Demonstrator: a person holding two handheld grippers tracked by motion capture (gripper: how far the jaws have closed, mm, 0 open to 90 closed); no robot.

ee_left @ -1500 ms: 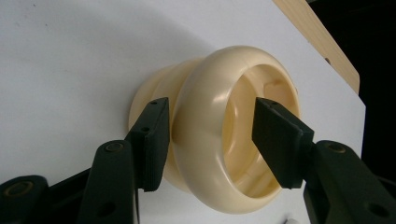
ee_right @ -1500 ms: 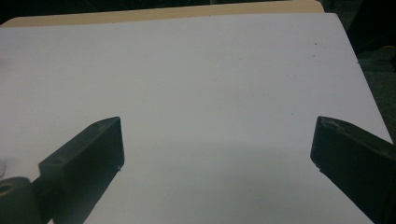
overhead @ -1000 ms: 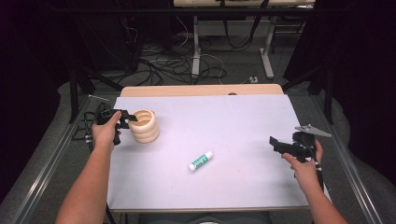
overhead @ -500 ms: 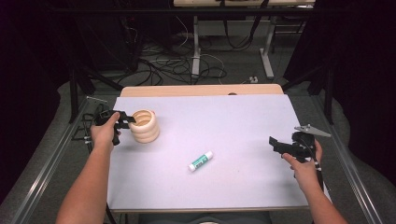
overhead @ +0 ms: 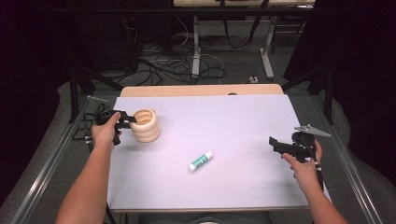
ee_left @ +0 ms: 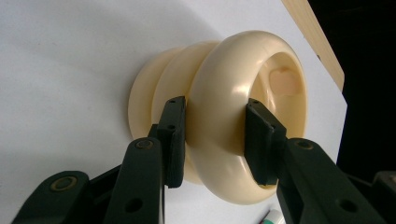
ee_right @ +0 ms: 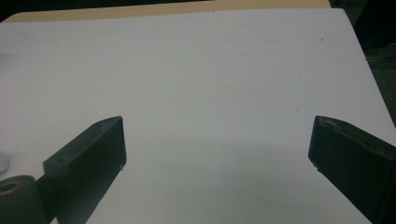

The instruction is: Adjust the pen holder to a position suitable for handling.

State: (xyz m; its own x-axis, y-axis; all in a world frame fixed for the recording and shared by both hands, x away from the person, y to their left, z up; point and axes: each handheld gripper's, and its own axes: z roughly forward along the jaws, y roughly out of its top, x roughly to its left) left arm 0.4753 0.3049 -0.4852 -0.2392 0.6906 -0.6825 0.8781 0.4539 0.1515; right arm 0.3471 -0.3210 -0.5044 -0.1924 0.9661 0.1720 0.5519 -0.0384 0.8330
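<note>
My left gripper (ee_left: pixel 215 140) is pinching the top ring of the cream ribbed holder (overhead: pixel 145 125), while my right gripper (overhead: pixel 280 145) is hovering wide open over the white mat (overhead: pixel 233 126).

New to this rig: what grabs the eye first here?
The cream ribbed ring-stacked cup at the white mat's left, its rim clamped by the left hand-held gripper, one jaw inside and one outside. Next, the green-and-white glue stick lying alone mid-mat, and the right hand-held gripper wide open over bare mat.
</note>
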